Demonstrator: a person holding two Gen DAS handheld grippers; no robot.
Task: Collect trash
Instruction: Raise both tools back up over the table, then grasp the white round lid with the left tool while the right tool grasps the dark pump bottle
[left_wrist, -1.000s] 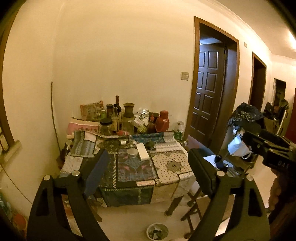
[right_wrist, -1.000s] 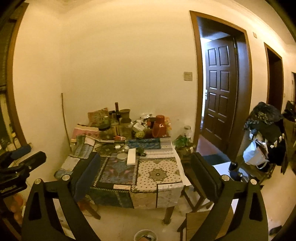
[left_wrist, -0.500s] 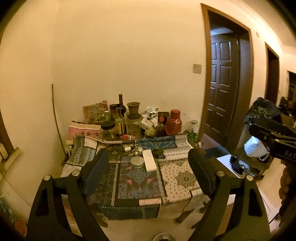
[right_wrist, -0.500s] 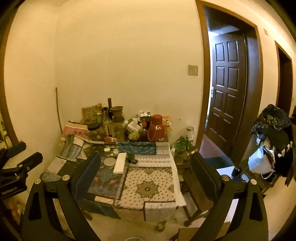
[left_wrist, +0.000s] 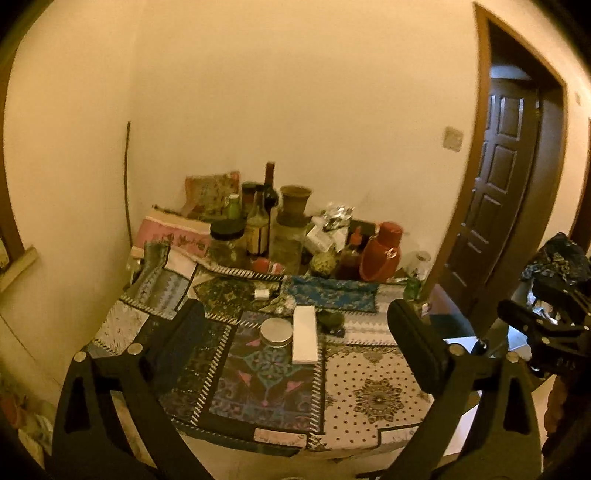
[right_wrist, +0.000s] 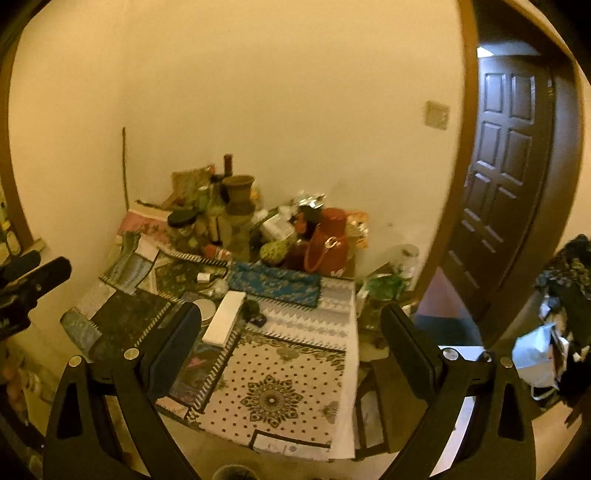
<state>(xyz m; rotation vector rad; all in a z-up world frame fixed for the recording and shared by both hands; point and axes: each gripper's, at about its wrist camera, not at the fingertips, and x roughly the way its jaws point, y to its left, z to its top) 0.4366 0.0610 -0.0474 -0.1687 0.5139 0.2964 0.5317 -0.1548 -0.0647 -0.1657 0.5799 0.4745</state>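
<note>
A table under a patchwork cloth stands against the wall. On it lie a white flat box, a round tin lid, a small dark crumpled thing and small scraps. Crumpled foil sits among the bottles at the back. My left gripper is open and empty, above the table's near part. My right gripper is open and empty, to the right; it also shows at the left view's right edge.
Bottles, jars, a clay pot and a red thermos crowd the table's back. A dark door stands open on the right. A white bag hangs by dark clothes at far right. A chair stands beside the table.
Both grippers have moved forward toward the table and tilted down; the table fills more of each view. Both stay open and empty.
</note>
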